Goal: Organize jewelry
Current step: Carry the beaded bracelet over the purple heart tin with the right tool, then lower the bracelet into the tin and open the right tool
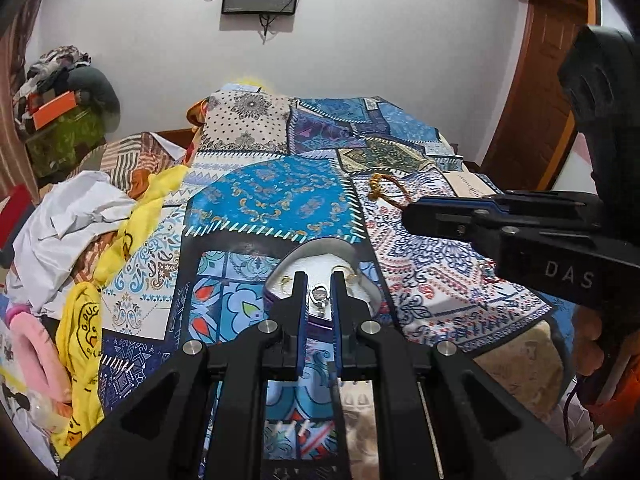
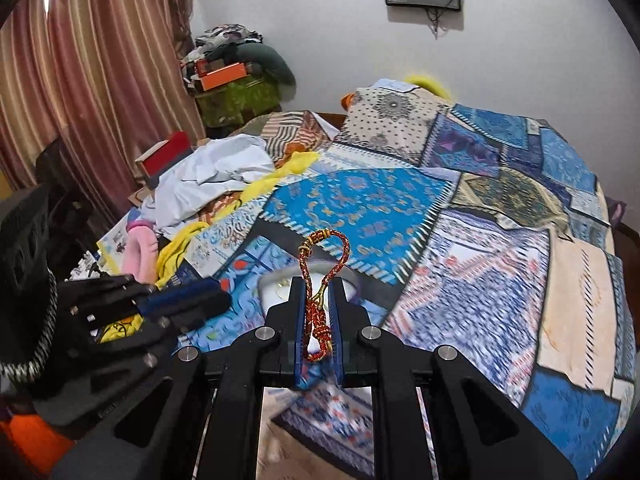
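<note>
A white heart-shaped jewelry box (image 1: pixel 320 264) lies open on the patchwork bedspread, with small gold earrings and a silver ring (image 1: pixel 319 295) on its white padding. My left gripper (image 1: pixel 319 284) hovers over the box, its jaws narrowly apart around the ring; whether it grips the ring is unclear. My right gripper (image 2: pixel 319 292) is shut on a red-and-gold braided bracelet (image 2: pixel 320 280), whose loop stands up above the fingertips. The right gripper also shows in the left wrist view (image 1: pixel 408 212), with the bracelet (image 1: pixel 386 190) at its tip, right of the box. The box shows blurred in the right wrist view (image 2: pixel 276 284).
The patchwork bedspread (image 1: pixel 280 196) covers the bed. Crumpled white, yellow and pink clothes (image 1: pixel 80 248) lie along its left side. A stack of bags and boxes (image 1: pixel 60 120) stands by the far wall. A wooden door (image 1: pixel 536 100) is at the right.
</note>
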A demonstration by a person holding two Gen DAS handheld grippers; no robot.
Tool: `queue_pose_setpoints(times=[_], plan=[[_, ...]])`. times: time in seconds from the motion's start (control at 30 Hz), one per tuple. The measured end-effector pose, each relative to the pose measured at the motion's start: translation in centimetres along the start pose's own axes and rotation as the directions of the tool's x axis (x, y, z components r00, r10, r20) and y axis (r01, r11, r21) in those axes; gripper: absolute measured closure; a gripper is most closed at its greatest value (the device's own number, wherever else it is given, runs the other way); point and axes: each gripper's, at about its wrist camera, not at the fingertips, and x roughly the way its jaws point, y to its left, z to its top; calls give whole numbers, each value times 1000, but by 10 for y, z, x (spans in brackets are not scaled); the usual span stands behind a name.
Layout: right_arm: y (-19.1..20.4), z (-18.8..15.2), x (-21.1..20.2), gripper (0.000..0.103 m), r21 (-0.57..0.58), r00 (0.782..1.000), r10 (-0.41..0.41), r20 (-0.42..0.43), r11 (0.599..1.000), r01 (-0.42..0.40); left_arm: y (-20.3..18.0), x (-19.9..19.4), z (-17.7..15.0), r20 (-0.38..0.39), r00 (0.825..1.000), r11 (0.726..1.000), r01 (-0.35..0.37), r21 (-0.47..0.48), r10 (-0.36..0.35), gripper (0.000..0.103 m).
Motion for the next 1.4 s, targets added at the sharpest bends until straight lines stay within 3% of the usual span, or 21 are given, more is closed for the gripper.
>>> queue_pose_setpoints(times=[0.3,0.53,0.8,0.9,1.23,1.4], plan=[[6,7,41,93,8,994,65,-84,998,-65,17,32,-5,-47,998,999,28,-37,-30,94],[0,6,61,93,37,987,68,-142,997,-64,19,48,-1,-48,997,997,66,-39,-68,94],[-7,6,67,88,95,978,110,-177,991,-94,22,59,2,-71,994,997,76,-31,-78,94],[-7,9,64,81,98,980,104,-170,991,-88,24,57,5,-71,995,997,64,-36,-67,93],[-13,12,30,81,71,995,37,-96,997,-30,23,19,21,-9,1000,1000,2,-25,-2,92],[-23,8,3,81,68,998,-18,-55,997,22,7,-2,28,28,1000,1000,-5,7,4,82]])
